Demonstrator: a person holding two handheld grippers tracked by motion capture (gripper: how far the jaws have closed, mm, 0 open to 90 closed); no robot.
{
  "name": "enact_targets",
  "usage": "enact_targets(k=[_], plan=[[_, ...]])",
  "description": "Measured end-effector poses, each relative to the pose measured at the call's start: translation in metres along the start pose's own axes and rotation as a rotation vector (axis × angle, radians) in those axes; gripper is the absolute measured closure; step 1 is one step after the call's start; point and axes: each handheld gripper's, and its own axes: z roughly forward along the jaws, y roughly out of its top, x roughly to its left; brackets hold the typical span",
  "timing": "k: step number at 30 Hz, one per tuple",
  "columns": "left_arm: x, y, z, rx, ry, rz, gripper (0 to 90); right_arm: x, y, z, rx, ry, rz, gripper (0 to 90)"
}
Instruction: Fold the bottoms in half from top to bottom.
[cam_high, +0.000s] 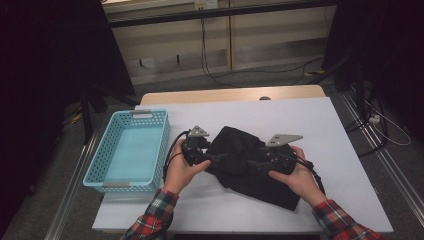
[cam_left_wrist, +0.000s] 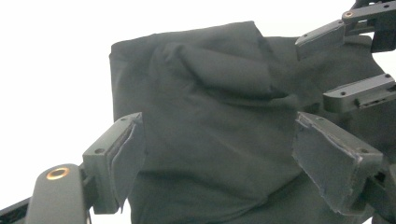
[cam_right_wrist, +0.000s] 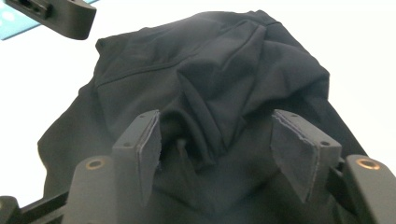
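Black cloth (cam_high: 245, 162) is bunched mid-desk (cam_high: 340, 150), right of the blue basket (cam_high: 131, 150). Folding neatly is probably best done by pinching one layer near an edge. Both the left hand-held gripper (cam_left_wrist: 217, 154) and the right hand-held gripper (cam_right_wrist: 217, 149) are held open over it, nothing gripped.

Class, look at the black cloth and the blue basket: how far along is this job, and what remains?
Done: the black cloth is partly bunched into a rough heap on the white table. In hand: the left tool and right tool stand open over the cloth from either side, neither pinching it. Left, probably: gripping and folding it further, perhaps moving it to the blue basket, which holds nothing.
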Motion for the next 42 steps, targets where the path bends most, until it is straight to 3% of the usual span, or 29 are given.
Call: enact_targets(k=[4, 10, 12, 15, 17, 20, 24, 28, 32, 38, 39, 42], plan=[[0.005, -0.003, -0.003, 0.0, 0.015, -0.014, 18.5, 0.004, 0.006, 0.01, 0.007, 0.017, -0.007, 41.4], [0.01, -0.006, -0.004, 0.006, 0.032, -0.026, 18.5, 0.009, 0.019, 0.027, 0.005, -0.02, -0.011, 53.0], [0.011, -0.007, -0.003, 0.003, 0.037, -0.031, 18.5, 0.008, 0.02, 0.031, 0.003, -0.042, -0.01, 63.4], [0.012, -0.007, -0.004, 0.014, 0.037, -0.025, 18.6, 0.004, 0.02, 0.032, -0.005, -0.038, 0.003, 84.5], [0.013, -0.007, -0.004, 0.013, 0.037, -0.024, 18.6, -0.002, 0.019, 0.029, 0.009, -0.062, 0.004, 84.6], [0.013, -0.007, -0.005, 0.01, 0.037, -0.026, 18.6, -0.016, 0.016, 0.021, -0.003, -0.104, 0.073, 81.5], [0.013, -0.008, -0.005, 0.005, 0.043, -0.031, 18.6, -0.03, 0.012, 0.017, 0.007, -0.152, 0.104, 78.7], [0.015, -0.007, -0.006, 0.008, 0.044, -0.029, 18.6, -0.036, 0.01, 0.016, 0.035, -0.2, 0.092, 78.0], [0.016, -0.008, -0.008, 0.005, 0.051, -0.025, 18.6, -0.04, 0.009, 0.014, 0.046, -0.188, 0.092, 83.9], [0.016, -0.008, -0.009, -0.004, 0.054, -0.036, 18.6, -0.039, 0.013, 0.012, -0.021, -0.137, 0.112, 58.6], [0.016, -0.008, -0.009, -0.004, 0.055, -0.037, 18.6, -0.038, 0.013, 0.014, -0.01, -0.13, 0.107, 52.0], [0.018, -0.008, -0.009, 0.007, 0.065, -0.018, 18.2, -0.038, 0.012, 0.024, 0.023, -0.143, 0.085, 50.0]])
